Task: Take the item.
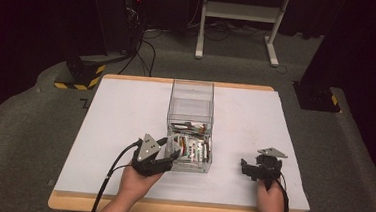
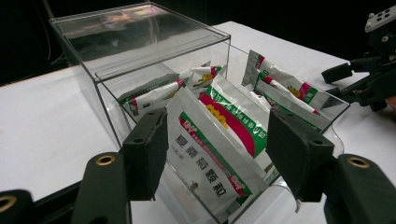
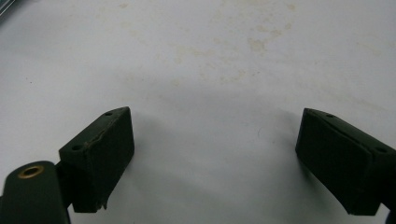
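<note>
A clear plastic box (image 1: 192,94) stands in the middle of the white table, with a lid (image 2: 135,37) over its far half. Several red, green and white sachets (image 1: 191,147) lie in its near half. My left gripper (image 1: 172,157) is open at the box's near left corner. In the left gripper view, its jaws (image 2: 217,158) stand on either side of the front sachet (image 2: 205,140); I cannot tell if they touch it. My right gripper (image 1: 246,167) hangs open over bare table (image 3: 210,70) to the right of the box, with nothing between its fingers (image 3: 100,154).
The white sheet (image 1: 120,116) covers a wooden tabletop whose edge (image 1: 178,211) runs along the front. Behind the table on the floor are a white stand frame (image 1: 239,19), black cables (image 1: 144,53) and a black base with yellow-black stripes (image 1: 80,76).
</note>
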Tool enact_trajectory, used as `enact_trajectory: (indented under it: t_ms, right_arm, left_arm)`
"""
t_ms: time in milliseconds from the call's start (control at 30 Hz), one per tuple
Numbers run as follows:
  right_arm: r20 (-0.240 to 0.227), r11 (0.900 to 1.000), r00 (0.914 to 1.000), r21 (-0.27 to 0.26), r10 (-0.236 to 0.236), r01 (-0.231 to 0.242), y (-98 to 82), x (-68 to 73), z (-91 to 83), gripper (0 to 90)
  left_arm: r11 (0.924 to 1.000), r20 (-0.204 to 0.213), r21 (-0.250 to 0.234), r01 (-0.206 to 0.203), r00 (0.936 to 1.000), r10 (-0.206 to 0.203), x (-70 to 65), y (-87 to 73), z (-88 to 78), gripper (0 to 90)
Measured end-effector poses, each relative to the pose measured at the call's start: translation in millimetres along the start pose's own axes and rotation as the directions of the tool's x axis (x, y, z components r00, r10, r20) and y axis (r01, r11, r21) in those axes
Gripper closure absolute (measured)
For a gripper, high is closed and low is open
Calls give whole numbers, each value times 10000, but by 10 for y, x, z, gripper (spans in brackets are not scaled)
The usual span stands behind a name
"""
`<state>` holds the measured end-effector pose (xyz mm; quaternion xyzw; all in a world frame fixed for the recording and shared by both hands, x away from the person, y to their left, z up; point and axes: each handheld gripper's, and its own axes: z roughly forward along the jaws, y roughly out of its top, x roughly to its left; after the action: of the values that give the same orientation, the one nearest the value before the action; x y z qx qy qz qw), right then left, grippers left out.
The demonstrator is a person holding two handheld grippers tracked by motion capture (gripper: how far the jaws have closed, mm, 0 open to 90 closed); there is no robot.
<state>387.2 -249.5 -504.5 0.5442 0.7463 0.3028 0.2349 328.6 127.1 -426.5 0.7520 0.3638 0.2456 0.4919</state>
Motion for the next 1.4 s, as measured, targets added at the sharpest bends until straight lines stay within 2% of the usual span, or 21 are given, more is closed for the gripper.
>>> enact_trajectory:
  t_ms: [133,300,500,867,1100,1400]
  right_arm:
    - [0,10000,10000,-2,-4,4,0,0,0,113]
    - [1,10000,10000,-5,-5,5,0,0,0,113]
    - [0,10000,10000,-3,-3,3,0,0,0,113]
    - [1,10000,10000,-15,16,-16,-1,1,0,113]
    - [-1,10000,10000,-19,-1,1,-1,-1,0,113]
    - [-2,10000,10000,-22,-4,4,-1,-1,0,113]
  left_arm:
    - [10000,-155,54,24,9999,-23,-2,12,31,410]
    - [9997,-440,209,-160,9989,169,-10,-3,66,431]
    - [9998,-605,185,-125,9981,136,12,-15,52,498]
    - [9989,-343,242,402,9986,-393,82,-40,-17,592]
    - [9989,-372,317,339,9988,-327,96,-56,-40,665]
    - [9966,-162,235,787,9968,-783,127,-101,-40,776]
